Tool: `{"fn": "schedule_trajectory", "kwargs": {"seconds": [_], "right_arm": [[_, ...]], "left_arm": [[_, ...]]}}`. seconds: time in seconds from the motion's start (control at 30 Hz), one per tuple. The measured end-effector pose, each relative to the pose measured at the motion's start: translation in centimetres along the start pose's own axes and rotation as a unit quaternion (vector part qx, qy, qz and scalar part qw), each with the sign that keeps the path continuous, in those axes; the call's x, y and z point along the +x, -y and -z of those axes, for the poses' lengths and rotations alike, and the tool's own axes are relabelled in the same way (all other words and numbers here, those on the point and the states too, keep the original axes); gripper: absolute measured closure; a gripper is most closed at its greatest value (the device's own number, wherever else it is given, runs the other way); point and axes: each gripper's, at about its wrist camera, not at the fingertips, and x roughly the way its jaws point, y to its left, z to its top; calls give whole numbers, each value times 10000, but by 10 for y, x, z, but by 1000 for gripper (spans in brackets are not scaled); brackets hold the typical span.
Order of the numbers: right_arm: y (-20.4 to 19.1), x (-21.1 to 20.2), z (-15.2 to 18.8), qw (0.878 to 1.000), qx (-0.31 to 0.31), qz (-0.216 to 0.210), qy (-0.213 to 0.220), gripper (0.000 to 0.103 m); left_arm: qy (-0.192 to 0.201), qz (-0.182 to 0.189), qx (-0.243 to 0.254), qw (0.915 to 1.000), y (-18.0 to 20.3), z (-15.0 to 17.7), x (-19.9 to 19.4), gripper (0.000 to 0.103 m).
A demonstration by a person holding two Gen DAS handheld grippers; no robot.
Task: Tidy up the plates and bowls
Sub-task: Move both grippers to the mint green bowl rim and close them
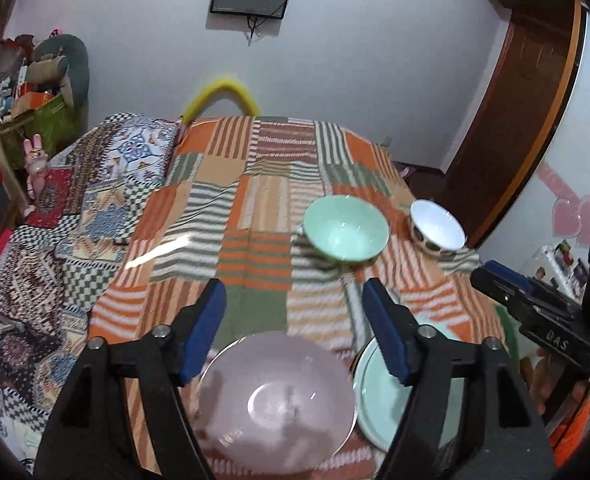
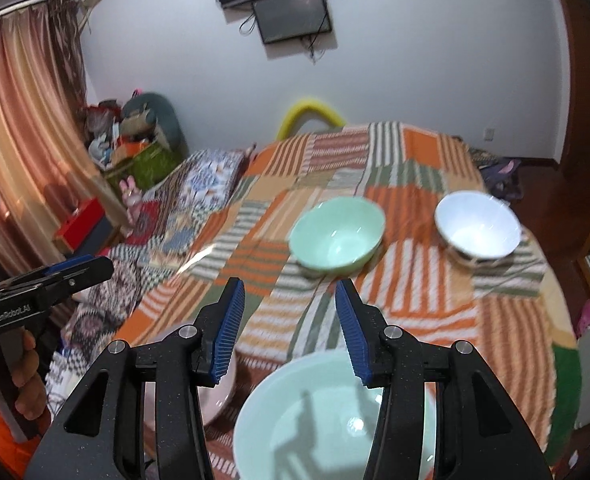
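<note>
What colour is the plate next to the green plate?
Pale pink plate, beside the green plate; best in the left wrist view.

Pink plate (image 1: 275, 396) beside mint plate (image 2: 335, 416), mint bowl (image 1: 346, 227) and white bowl (image 1: 437, 224) upright beyond

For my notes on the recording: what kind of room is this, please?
Probably a bedroom in a home. A striped patchwork blanket covers what looks like a bed, stuffed toys fill one corner, and a curtain hangs beside them.

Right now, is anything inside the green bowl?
No. The green bowl looks empty: bare glaze down to the bottom in both wrist views, though both are blurred. It sits on the striped cloth. What lies under its base is covered.
</note>
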Motion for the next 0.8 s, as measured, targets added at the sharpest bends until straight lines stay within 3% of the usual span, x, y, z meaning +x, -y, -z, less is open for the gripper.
{"fn": "schedule_trajectory", "kwargs": {"seconds": [0.1,0.27,0.4,0.57,0.8], "right_arm": [[10,0,-11,9998,85,79,155,46],[24,12,-26,9993,178,196,259,44],[37,36,-34,9992,301,251,73,44],[51,68,-38,9985,345,388,-182,44],[73,111,-37,9954,534,439,-657,44]], "left_arm": [[-75,92,-49,9999,4,-18,19,27],[-293,29,22,9996,12,-40,62,25],[-608,-51,55,9981,16,-51,107,25],[-1062,133,-105,9942,11,-56,159,25],[-1251,35,-11,9921,8,-61,215,26]]}}
